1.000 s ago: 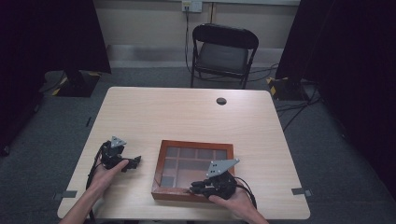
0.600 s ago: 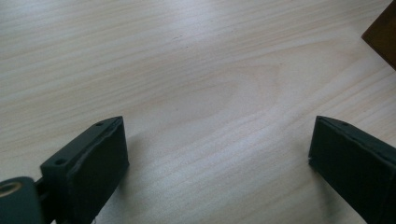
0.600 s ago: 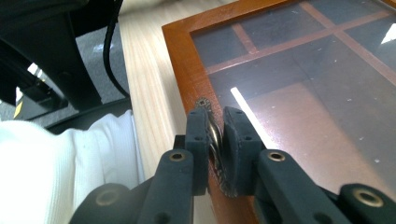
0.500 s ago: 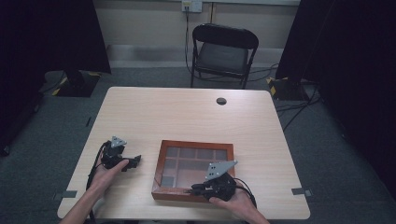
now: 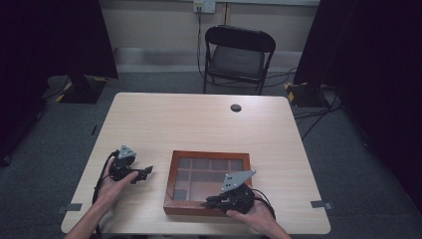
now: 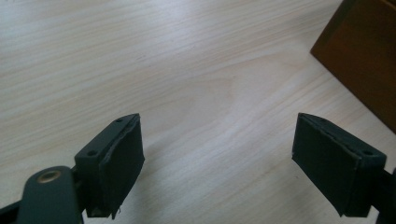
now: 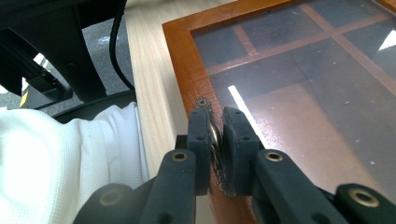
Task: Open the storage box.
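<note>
A shallow wooden box with a glass lid over several compartments lies at the table's near middle. My right gripper is at its near edge, pointing left. In the right gripper view, the right gripper is shut on a small toothed metal clasp on the lid's wooden frame. My left gripper rests on the table left of the box. Seen from its own camera, the left gripper stands open over bare wood with nothing between its pads, and the box corner lies ahead to the right.
The light wooden table has a round black cable port near its far edge. A black folding chair stands behind it. A white sleeve lies beside the right gripper.
The right hand has shifted slightly toward the box's near edge. The left gripper has stayed where it was.
</note>
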A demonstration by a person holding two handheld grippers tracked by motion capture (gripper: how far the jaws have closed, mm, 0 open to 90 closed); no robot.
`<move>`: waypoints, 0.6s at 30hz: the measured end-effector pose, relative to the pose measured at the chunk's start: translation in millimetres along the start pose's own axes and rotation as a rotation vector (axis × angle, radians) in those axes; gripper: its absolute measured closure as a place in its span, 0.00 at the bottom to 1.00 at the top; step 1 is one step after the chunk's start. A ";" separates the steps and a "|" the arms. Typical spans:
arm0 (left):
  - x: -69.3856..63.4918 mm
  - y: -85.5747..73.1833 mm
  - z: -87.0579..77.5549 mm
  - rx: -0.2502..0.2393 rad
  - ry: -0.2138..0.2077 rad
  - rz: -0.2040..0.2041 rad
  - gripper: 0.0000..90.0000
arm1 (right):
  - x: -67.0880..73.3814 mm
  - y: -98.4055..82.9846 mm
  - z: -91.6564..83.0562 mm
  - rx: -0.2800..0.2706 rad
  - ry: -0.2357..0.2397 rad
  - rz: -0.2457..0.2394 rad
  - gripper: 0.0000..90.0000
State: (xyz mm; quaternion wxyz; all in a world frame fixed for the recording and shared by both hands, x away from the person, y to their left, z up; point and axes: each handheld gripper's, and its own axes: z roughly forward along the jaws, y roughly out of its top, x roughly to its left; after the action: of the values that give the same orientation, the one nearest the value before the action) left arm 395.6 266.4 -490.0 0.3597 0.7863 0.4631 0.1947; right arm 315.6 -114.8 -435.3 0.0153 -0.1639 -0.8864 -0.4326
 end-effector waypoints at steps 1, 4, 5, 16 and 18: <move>0.0 0.0 0.0 0.000 0.000 0.000 0.18 | 0.2 0.4 -0.8 0.001 -0.003 0.002 0.91; -4.3 1.7 -1.9 -0.017 -0.028 0.009 0.18 | 0.3 1.7 -3.2 -0.006 -0.001 -0.001 0.91; -5.2 2.1 -2.5 -0.022 -0.038 0.012 0.18 | 0.4 2.1 -4.2 -0.007 -0.001 0.001 0.91; -21.1 6.6 -9.8 -0.052 -0.152 0.008 0.18 | -0.3 7.0 -10.9 -0.018 0.006 0.000 0.92; -26.1 8.2 -12.2 -0.057 -0.180 0.019 0.18 | -0.3 7.1 -10.6 -0.015 0.005 0.000 0.92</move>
State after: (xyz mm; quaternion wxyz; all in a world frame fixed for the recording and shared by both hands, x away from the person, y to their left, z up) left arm 379.7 245.9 -475.1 0.4202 0.7944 0.4158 0.1399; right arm 316.9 -119.0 -423.3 0.0163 -0.1629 -0.8830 -0.4398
